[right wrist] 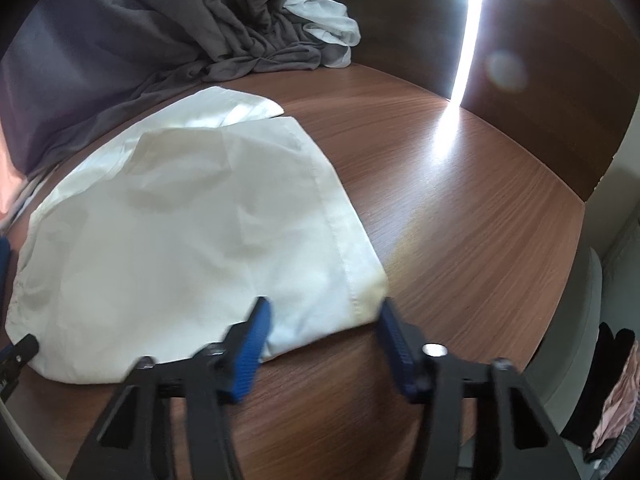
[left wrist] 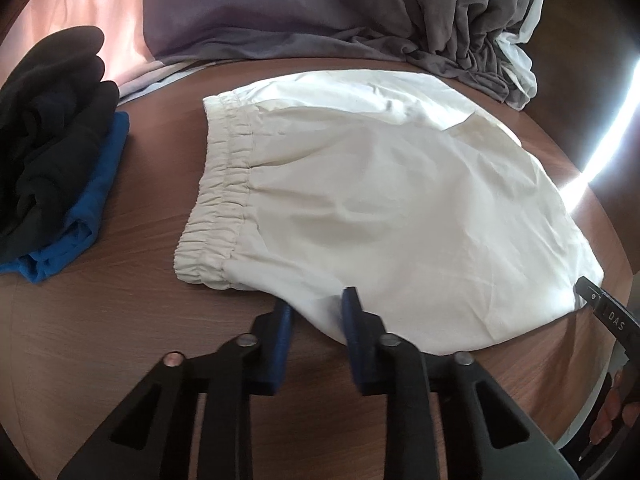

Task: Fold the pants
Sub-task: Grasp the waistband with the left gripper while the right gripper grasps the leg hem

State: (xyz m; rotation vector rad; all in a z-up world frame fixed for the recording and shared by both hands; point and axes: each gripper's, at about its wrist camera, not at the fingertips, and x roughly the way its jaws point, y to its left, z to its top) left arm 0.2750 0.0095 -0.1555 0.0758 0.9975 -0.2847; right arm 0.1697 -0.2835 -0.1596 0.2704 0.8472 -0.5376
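Note:
White pants [left wrist: 380,208] lie folded flat on the brown wooden table [left wrist: 120,320], with the elastic waistband [left wrist: 224,188] to the left. My left gripper [left wrist: 318,312] is open at the near edge of the fabric, below the waistband end. In the right wrist view the same pants [right wrist: 192,240] fill the left half, hemmed leg end to the right. My right gripper [right wrist: 324,316] is open, its fingers straddling the near hem corner [right wrist: 372,288]. The right gripper's tip also shows in the left wrist view [left wrist: 592,296].
A stack of folded black and blue clothes [left wrist: 60,168] sits at the table's left. A grey curtain [left wrist: 460,32] and a white cloth [right wrist: 324,20] bunch at the back edge. The table's right part [right wrist: 460,200] is bare wood. Clothes lie beyond the right edge [right wrist: 616,392].

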